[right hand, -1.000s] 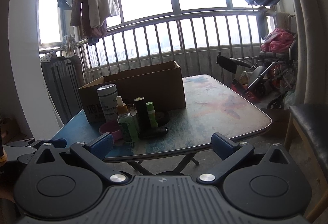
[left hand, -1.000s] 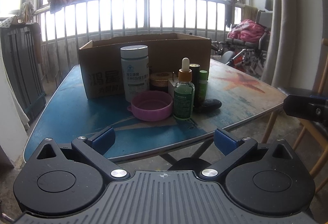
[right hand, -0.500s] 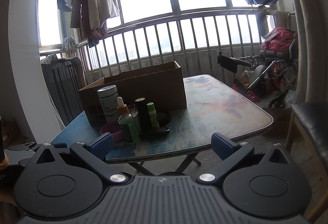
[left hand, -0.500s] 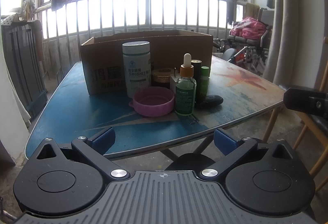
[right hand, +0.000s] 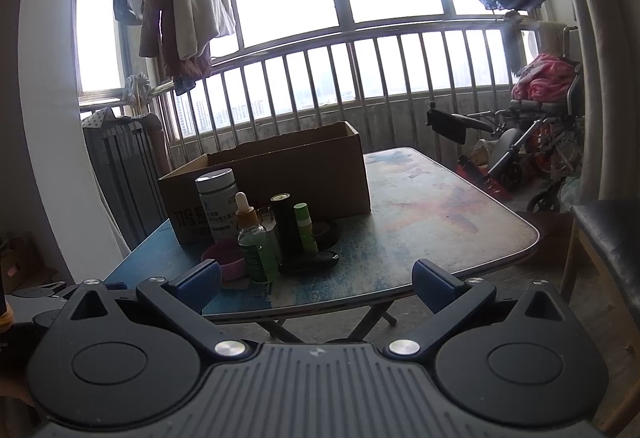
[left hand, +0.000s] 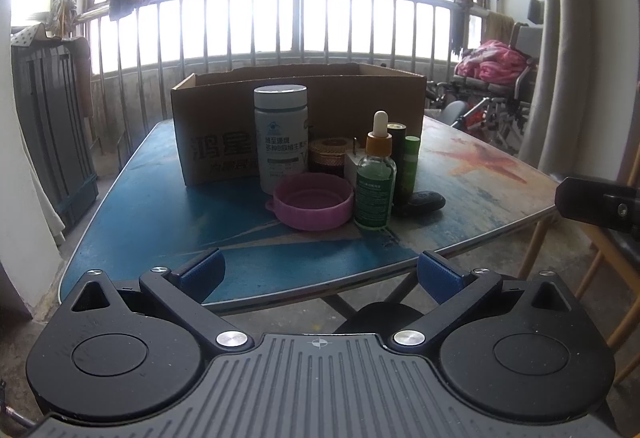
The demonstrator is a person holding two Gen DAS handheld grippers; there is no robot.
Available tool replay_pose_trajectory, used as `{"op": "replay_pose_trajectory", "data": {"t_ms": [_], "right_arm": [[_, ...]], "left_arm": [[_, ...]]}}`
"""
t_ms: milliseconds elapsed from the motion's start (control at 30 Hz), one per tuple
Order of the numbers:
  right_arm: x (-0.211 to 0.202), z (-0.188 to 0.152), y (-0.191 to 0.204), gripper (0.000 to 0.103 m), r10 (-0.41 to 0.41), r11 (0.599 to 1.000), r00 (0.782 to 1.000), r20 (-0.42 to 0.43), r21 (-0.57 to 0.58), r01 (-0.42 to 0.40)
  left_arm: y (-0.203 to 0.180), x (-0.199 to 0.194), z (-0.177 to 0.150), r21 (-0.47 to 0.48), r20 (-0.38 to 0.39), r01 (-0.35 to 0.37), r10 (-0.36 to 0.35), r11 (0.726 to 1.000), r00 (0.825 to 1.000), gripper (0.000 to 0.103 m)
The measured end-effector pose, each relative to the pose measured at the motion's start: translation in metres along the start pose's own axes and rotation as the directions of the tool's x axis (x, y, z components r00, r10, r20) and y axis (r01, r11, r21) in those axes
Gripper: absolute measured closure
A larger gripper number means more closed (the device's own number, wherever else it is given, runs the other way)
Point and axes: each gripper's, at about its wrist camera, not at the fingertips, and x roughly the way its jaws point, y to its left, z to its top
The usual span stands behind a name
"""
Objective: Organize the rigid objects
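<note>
Left claw (left hand: 319, 274), spread and empty like the right claw (right hand: 316, 280), has neared the dropper bottle (left hand: 375, 181).

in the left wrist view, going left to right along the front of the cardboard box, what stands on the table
White plastic supplement jar → pink round plastic lid → green glass dropper bottle with a white bulb → slim light-green tube → flat black key fob.
</note>
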Motion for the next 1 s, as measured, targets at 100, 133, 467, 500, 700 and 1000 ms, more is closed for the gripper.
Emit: {"op": "replay_pose_trajectory", "data": {"t_ms": [100, 133, 467, 500, 700, 1000], "right_arm": [[0.002, 0.002, 0.001, 0.0, 0.004, 1.0, 1.0, -0.003, -0.005, -0.004], [0.002, 0.002, 0.001, 0.0, 0.004, 1.0, 1.0, -0.003, -0.005, -0.004], [0.004, 0.006, 0.003, 0.0, 0.015, 1.0, 1.0, 0.001, -0.008, -0.015], [0.004, 0.007, 0.003, 0.0, 0.016, 1.0, 1.0, 0.002, -0.008, -0.016], [0.007, 0.009, 0.005, 0.0, 0.024, 1.0, 1.0, 0.0, -0.017, -0.024], [0.018, 0.016, 0.005, 0.0, 0.045, 0.998, 0.999, -0.025, -0.033, -0.045]], "left_arm": [[-0.001, 0.0, 0.0, -0.001, 0.0, 0.006, -0.006, 1.0, 1.0, 0.0], [0.0, -0.001, 0.0, -0.002, 0.003, 0.008, -0.008, 1.0, 1.0, 0.0], [0.0, 0.0, -0.001, 0.0, 0.0, 0.01, -0.01, 1.0, 1.0, 0.0], [-0.001, 0.0, -0.001, 0.002, 0.0, 0.012, -0.012, 1.0, 1.0, 0.001], [-0.002, 0.001, 0.0, 0.006, 0.002, 0.018, -0.018, 1.0, 1.0, 0.001], [-0.001, 0.01, 0.005, 0.041, 0.001, 0.08, -0.081, 0.996, 0.997, 0.003]]}}
